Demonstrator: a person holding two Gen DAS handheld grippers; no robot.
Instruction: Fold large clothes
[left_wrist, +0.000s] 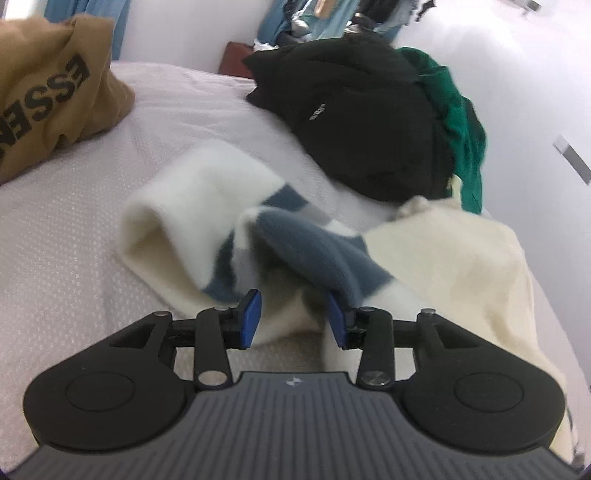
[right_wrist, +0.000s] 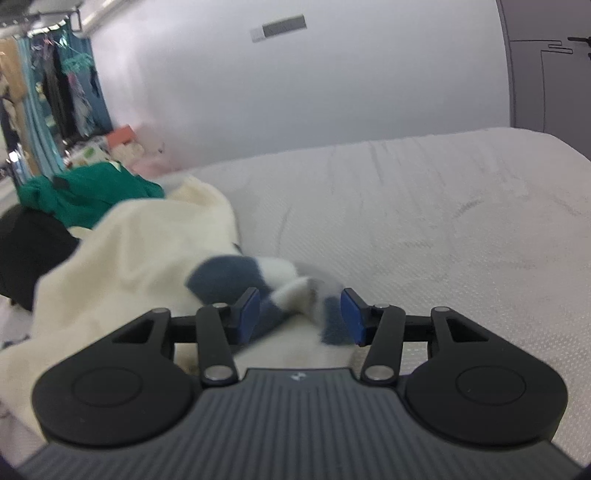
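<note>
Both grippers' jaws wide apart around cream-and-blue sweater (left_wrist: 258, 236) on white bed (right_wrist: 424, 221).

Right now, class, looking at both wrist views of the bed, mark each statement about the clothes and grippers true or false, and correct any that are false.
1. The cream knitted sweater with blue-grey and white blocks lies on the white textured bedcover. True.
2. The left gripper is clamped shut on fabric. False: its blue pads stand apart, sweater fabric between them.
3. The tan sweatshirt with black lettering lies on top of the black garment. False: they lie apart on the bed.
4. A green garment lies beside the black garment. True.
5. The right gripper is open. True.
</note>
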